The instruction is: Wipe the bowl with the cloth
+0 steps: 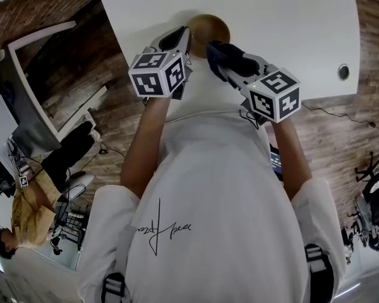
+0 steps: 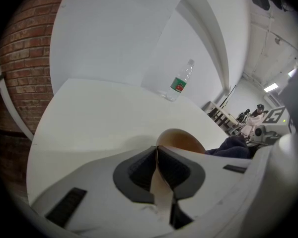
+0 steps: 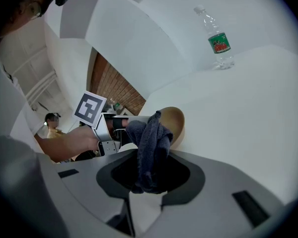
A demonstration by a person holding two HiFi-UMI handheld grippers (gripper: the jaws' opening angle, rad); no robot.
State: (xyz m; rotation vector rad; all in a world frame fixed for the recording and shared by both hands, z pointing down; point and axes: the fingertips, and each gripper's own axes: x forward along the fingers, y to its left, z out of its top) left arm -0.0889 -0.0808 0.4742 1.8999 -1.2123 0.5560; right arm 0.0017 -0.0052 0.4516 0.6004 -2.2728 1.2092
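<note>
Looking down from the head view, the left gripper (image 1: 187, 38) and the right gripper (image 1: 220, 60) meet over the white desk (image 1: 290, 24), toward its near edge, just ahead of the person's chest. A wooden bowl (image 1: 212, 25) sits between them, its rim taken by the left gripper. A dark blue cloth (image 1: 230, 54) is bunched at the tip of the right gripper, just beside the bowl's right side.

From the left gripper view, the left gripper (image 2: 157, 151) has its jaws clamped on the bowl's (image 2: 183, 141) thin rim, so that the bowl stands tilted beyond them. The cloth (image 2: 234, 147) shows at the bowl's right. A clear plastic bottle (image 2: 181, 81) with a green label stands upright near the desk's (image 2: 99, 118) far edge.

From the right gripper view, the right gripper (image 3: 150, 176) is closed on the cloth (image 3: 150, 148), which rises in a wad from between the jaws. The cloth's top lies against the bowl's (image 3: 175, 121) hollow or just before it; which, I cannot tell. The left gripper (image 3: 120, 124) grips the bowl from the left. The bottle (image 3: 217, 38) stands well apart, near the desk's (image 3: 248, 118) far edge.
</note>
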